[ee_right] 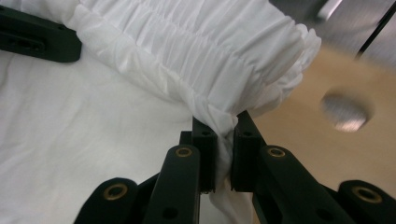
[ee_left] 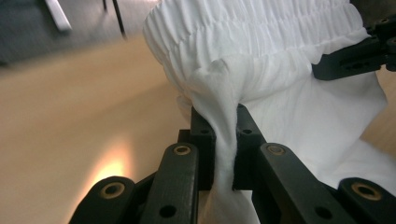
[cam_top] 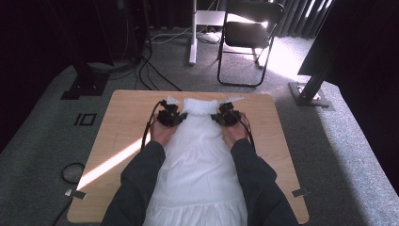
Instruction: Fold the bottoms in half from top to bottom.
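A white garment [cam_top: 197, 155] with a gathered, smocked top band [cam_top: 200, 106] lies lengthwise on the wooden table [cam_top: 127, 117]. My left gripper [cam_top: 169, 116] is at the band's left corner and my right gripper [cam_top: 227, 116] at its right corner. In the left gripper view the left gripper [ee_left: 224, 140] is shut on a pinched fold of the white fabric [ee_left: 261, 46], with the right gripper's jaw [ee_left: 355, 56] showing farther off. In the right gripper view the right gripper [ee_right: 223, 144] is shut on the band's edge [ee_right: 210, 60], and the left gripper's jaw [ee_right: 37, 39] shows at the upper left.
The person's dark sleeves [cam_top: 141, 183] lie along both sides of the garment. Beyond the table stand a black folding chair [cam_top: 249, 33], a white post [cam_top: 193, 37] and black stand bases [cam_top: 87, 84]. Cables and a coil [cam_top: 73, 172] lie on the grey carpet at the left.
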`<state>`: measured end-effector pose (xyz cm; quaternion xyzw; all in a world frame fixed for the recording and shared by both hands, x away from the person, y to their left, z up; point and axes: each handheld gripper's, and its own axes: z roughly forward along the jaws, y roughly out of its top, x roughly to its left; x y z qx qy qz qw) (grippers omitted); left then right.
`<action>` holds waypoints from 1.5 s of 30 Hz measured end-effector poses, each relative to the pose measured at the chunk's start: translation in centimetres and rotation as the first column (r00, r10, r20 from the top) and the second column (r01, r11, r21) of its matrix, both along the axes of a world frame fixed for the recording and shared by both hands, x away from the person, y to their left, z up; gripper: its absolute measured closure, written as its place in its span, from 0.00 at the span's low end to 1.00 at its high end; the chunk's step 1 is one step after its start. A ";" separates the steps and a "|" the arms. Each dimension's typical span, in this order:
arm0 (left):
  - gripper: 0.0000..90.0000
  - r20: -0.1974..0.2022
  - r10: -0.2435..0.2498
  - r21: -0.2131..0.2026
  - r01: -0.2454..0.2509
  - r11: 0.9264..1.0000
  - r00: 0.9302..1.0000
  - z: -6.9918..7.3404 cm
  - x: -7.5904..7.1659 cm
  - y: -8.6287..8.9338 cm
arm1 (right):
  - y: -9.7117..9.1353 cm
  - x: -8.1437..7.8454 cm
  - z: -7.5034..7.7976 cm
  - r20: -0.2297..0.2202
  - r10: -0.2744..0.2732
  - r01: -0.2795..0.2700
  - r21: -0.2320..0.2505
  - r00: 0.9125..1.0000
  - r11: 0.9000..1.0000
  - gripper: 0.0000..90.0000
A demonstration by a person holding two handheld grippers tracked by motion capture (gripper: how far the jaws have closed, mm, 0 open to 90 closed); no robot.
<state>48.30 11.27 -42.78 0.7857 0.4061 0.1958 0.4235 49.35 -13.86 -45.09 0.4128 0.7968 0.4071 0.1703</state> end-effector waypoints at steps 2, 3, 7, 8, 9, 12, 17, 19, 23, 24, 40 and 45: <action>0.93 0.055 -0.005 -0.022 0.006 1.000 0.998 3.0 0.3 0.0 | -0.1 0.1 3.0 0.070 -0.003 0.004 -0.002 0.998 1.000 0.92; 0.93 0.081 -0.008 -0.025 0.010 1.000 0.997 4.3 0.3 -0.1 | -0.2 0.1 4.3 0.103 -0.006 0.006 -0.001 0.995 1.000 0.92; 0.93 0.172 -0.016 -0.033 0.022 0.999 0.985 8.9 -0.1 -0.6 | -0.8 -0.2 9.1 0.209 -0.027 0.022 0.026 0.978 0.999 0.92; 0.93 0.187 -0.017 -0.037 0.025 0.999 0.982 9.6 -0.3 -0.6 | -1.1 -0.5 10.5 0.239 -0.031 0.023 0.037 0.970 0.999 0.92; 0.93 0.208 -0.017 -0.049 0.028 0.998 0.978 10.4 -0.5 -0.6 | -1.2 -0.7 11.1 0.256 -0.032 0.021 0.045 0.966 0.999 0.92; 0.93 0.221 -0.028 -0.062 0.042 0.997 0.975 11.3 -1.4 -0.6 | -1.6 -1.5 12.8 0.283 -0.014 -0.001 0.051 0.959 0.999 0.92; 0.92 0.193 -0.078 -0.041 0.087 0.995 0.978 9.7 -3.6 -0.3 | -2.0 -3.7 11.9 0.253 0.027 -0.037 0.033 0.967 0.999 0.92; 0.92 0.183 -0.099 -0.041 0.108 0.993 0.978 9.1 -4.6 -0.1 | -2.1 -4.2 11.6 0.251 0.037 -0.046 0.030 0.967 0.998 0.92; 0.92 0.182 -0.147 -0.026 0.154 0.988 0.972 7.8 -7.6 0.6 | -2.3 -7.7 10.0 0.235 0.081 -0.091 0.030 0.968 0.995 0.91; 0.92 0.186 -0.156 -0.019 0.163 0.986 0.970 7.5 -8.5 0.7 | -2.4 -8.5 9.6 0.233 0.092 -0.105 0.047 0.968 0.993 0.91; 0.90 -0.051 -0.259 -0.023 0.258 0.966 0.965 -5.3 -21.2 2.2 | -2.1 -20.2 -1.7 0.068 0.223 -0.226 0.043 0.973 0.973 0.91; 0.88 -0.233 -0.257 0.023 0.269 0.963 0.938 -10.4 -22.2 2.1 | -1.2 -22.7 -7.2 -0.069 0.258 -0.261 -0.049 0.964 0.964 0.91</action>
